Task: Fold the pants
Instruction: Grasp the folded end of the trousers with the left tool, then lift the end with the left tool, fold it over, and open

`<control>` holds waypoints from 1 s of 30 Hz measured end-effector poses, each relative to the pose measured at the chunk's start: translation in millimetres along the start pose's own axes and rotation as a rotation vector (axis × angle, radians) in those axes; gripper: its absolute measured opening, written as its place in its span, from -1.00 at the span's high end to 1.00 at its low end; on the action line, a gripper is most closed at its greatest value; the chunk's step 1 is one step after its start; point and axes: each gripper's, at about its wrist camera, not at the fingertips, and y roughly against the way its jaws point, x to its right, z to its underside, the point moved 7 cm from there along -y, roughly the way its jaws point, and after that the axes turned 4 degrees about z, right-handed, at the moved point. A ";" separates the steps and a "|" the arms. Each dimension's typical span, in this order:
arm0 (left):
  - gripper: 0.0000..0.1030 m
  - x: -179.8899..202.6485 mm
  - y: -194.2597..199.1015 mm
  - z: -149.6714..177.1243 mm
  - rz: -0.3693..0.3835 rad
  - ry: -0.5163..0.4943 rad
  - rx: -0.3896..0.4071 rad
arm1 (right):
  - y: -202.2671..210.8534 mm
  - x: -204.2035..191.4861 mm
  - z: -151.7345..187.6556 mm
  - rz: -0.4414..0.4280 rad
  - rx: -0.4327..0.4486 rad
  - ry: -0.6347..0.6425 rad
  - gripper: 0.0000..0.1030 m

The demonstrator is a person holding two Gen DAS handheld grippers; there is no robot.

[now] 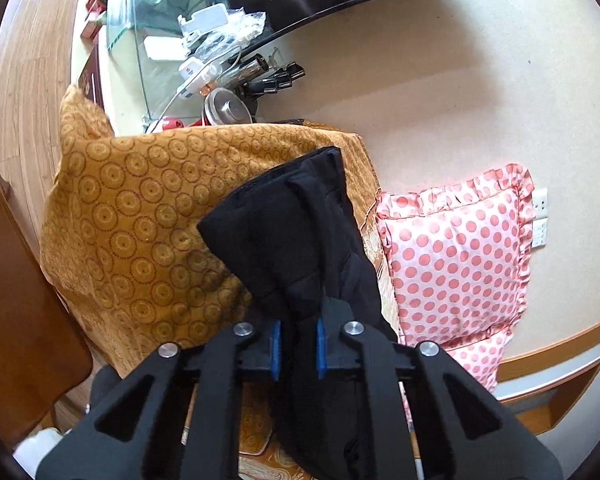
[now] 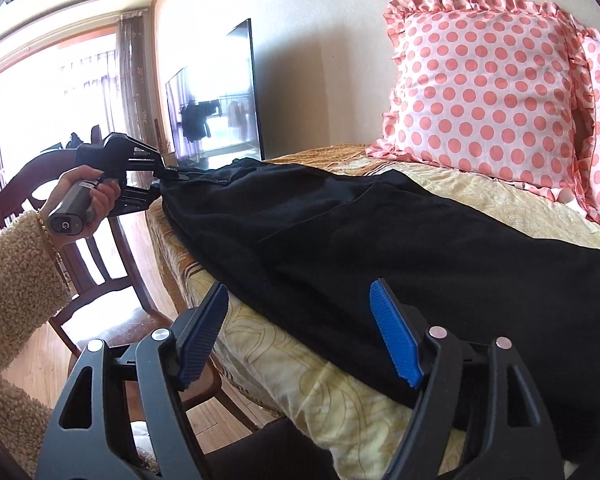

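Stretching lengthwise from the wide-open right gripper to the far left gripper, the black pants are laid along the bed. One end is clamped by the left gripper; the near edge lies just ahead of the right, between its spread fingers.

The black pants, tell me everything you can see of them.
The pants are black, of soft matte cloth with a seam across. They lie stretched along the bed, which has a yellow cover. The left gripper has its jaws shut on one end, lifted. The right gripper, jaws open, straddles the near edge.
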 end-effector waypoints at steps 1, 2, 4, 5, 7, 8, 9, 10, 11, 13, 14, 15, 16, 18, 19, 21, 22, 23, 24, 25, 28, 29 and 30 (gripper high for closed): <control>0.81 7.7 1.8 0.8 -0.005 -0.031 0.009 | 5.1 2.1 2.2 0.000 0.007 -0.007 -0.46; 0.81 16.2 3.4 1.7 -0.016 -0.065 0.020 | 9.3 4.7 5.0 0.003 0.011 -0.018 -0.46; 0.83 36.7 5.8 6.1 -0.038 -0.145 0.043 | 16.0 12.2 10.9 0.005 0.013 -0.048 -0.46; 0.84 49.3 5.1 11.1 -0.045 -0.195 0.049 | 18.9 17.7 13.5 0.009 0.013 -0.066 -0.46; 0.85 78.9 4.5 25.3 -0.053 -0.302 0.052 | 26.3 28.2 19.5 0.014 0.021 -0.108 -0.46; 0.85 95.4 3.5 34.4 -0.052 -0.354 0.051 | 29.9 34.1 22.1 0.016 0.027 -0.129 -0.46; 0.85 111.8 2.1 43.9 -0.046 -0.399 0.047 | 34.3 40.1 24.2 0.017 0.034 -0.151 -0.46; 0.85 128.9 0.2 54.3 -0.034 -0.442 0.040 | 38.8 45.5 26.2 0.017 0.042 -0.170 -0.46; 0.85 146.0 -2.1 65.8 -0.018 -0.482 0.031 | 43.6 50.5 27.9 0.023 0.050 -0.184 -0.46; 0.85 179.2 -7.8 90.4 0.020 -0.548 0.005 | 54.2 60.1 31.6 0.035 0.070 -0.203 -0.47; 0.85 196.2 -11.1 104.4 0.042 -0.580 -0.011 | 60.2 64.3 33.2 0.039 0.079 -0.212 -0.47; 0.85 211.3 -14.5 119.2 0.061 -0.612 -0.029 | 66.9 68.4 34.6 0.039 0.091 -0.223 -0.49; 0.85 227.7 -18.9 134.2 0.080 -0.643 -0.049 | 73.7 71.6 35.8 0.038 0.102 -0.232 -0.55; 0.85 259.3 -29.1 169.1 0.125 -0.704 -0.099 | 86.9 79.6 38.4 0.049 0.126 -0.250 -0.61; 0.85 274.4 -34.9 189.0 0.150 -0.737 -0.128 | 93.4 84.2 39.5 0.056 0.137 -0.259 -0.61; 0.85 297.1 -48.7 230.2 0.198 -0.792 -0.191 | 107.7 93.5 44.6 0.080 0.156 -0.277 -0.61; 0.85 304.9 -55.7 252.6 0.225 -0.815 -0.230 | 113.9 99.4 47.5 0.100 0.163 -0.288 -0.61; 0.84 309.6 -63.5 277.4 0.251 -0.839 -0.276 | 120.0 105.9 51.4 0.120 0.167 -0.301 -0.62; 0.84 310.9 -71.8 301.8 0.270 -0.861 -0.323 | 124.5 113.3 55.1 0.139 0.168 -0.317 -0.62; 0.84 308.4 -81.3 326.2 0.278 -0.881 -0.373 | 129.1 121.0 59.8 0.160 0.168 -0.337 -0.62; 0.84 273.7 -123.5 396.1 0.207 -0.930 -0.546 | 141.9 143.5 73.9 0.204 0.166 -0.408 -0.62; 0.84 254.1 -141.2 413.6 0.161 -0.921 -0.614 | 145.6 149.2 77.7 0.207 0.165 -0.428 -0.62; 0.84 233.5 -156.3 427.6 0.121 -0.887 -0.689 | 148.8 153.0 81.0 0.196 0.165 -0.444 -0.62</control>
